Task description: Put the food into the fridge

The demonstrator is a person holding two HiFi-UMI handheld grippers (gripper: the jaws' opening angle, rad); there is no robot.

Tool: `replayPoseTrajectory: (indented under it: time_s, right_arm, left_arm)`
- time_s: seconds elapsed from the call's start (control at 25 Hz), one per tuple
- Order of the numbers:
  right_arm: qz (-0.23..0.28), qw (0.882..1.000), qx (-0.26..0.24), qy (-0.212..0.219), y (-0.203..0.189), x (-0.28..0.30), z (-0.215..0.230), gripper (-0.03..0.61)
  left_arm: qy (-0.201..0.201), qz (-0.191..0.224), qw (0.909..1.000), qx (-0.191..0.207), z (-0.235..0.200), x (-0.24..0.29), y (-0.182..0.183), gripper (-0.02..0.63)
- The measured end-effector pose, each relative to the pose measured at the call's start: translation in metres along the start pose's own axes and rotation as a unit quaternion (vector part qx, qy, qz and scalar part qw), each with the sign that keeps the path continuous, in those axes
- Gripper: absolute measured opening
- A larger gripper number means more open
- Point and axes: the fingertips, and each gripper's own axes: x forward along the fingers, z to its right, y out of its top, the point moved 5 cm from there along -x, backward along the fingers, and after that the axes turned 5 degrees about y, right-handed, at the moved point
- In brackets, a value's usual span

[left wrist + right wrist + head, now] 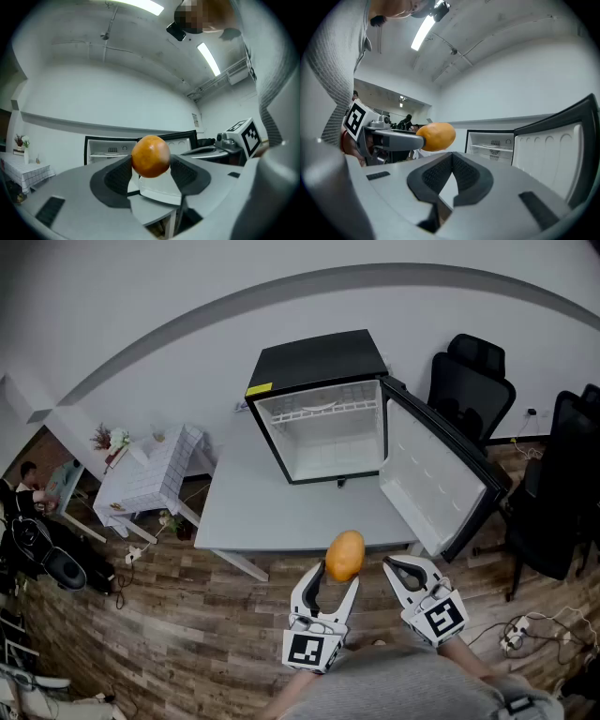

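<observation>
On the desk (pixel 272 512) the fridge (pixel 323 418) is left open. The orange (pixel 345 555) is clamped in the left gripper's (pixel 335 576) fingers, short of it; the right gripper (pixel 403 570) is closed, empty. Carrying inside is needed next.

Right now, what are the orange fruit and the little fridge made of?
The orange fruit looks like real peel, smooth with a soft shine. The fridge seems matte black metal outside, white moulded plastic inside, though I can't be sure.

nothing legible; the yellow sticker (pixel 259 389) on the fridge (pixel 319 357) is too small.
</observation>
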Motion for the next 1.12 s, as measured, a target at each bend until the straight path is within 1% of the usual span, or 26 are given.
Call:
replayPoseTrajectory:
  time_s: [0.12,0.24,0.4,0.48,0.56,0.64,0.68,0.76,0.88,1.12]
  right_arm:
    - [0.002,1.0,0.0,0.0,0.0,0.0,0.001,0.011]
    - [0.002,1.0,0.002,0.0,0.0,0.0,0.002,0.011]
    - [0.003,1.0,0.007,-0.008,0.003,0.0,0.006,0.011]
    - [0.01,1.0,0.009,-0.004,0.004,0.0,0.006,0.012]
    - [0.024,1.0,0.013,0.001,0.003,0.0,0.006,0.012]
    - [0.036,0.999,0.016,-0.007,0.004,0.0,0.009,0.012]
    - [0.037,0.999,0.017,-0.01,0.004,0.0,0.01,0.012]
    - [0.035,0.999,0.016,-0.012,0.006,0.0,0.012,0.012]
    - [0.035,0.999,0.016,-0.008,0.003,0.0,0.012,0.012]
    - [0.039,0.999,0.018,-0.012,0.002,-0.004,0.015,0.012]
  left_arm:
    - [0.001,0.007,1.0,0.002,0.004,0.005,0.018,0.267]
    - [-0.004,0.023,0.9997,0.0,0.006,0.006,0.022,0.267]
    - [-0.001,-0.002,1.0,0.003,0.006,0.006,0.019,0.267]
    - [-0.002,0.013,0.9999,0.002,0.008,0.007,0.021,0.267]
    - [-0.001,0.007,1.0,0.004,0.008,0.007,0.02,0.267]
    - [0.0,0.004,1.0,0.005,0.008,0.007,0.02,0.267]
    - [0.001,0.008,1.0,0.004,0.008,0.008,0.021,0.267]
    - [0.004,0.0,1.0,0.003,0.008,0.008,0.02,0.267]
    - [0.002,0.013,0.9999,0.004,0.009,0.009,0.02,0.267]
    - [0.003,-0.001,1.0,0.008,0.011,0.008,0.014,0.267]
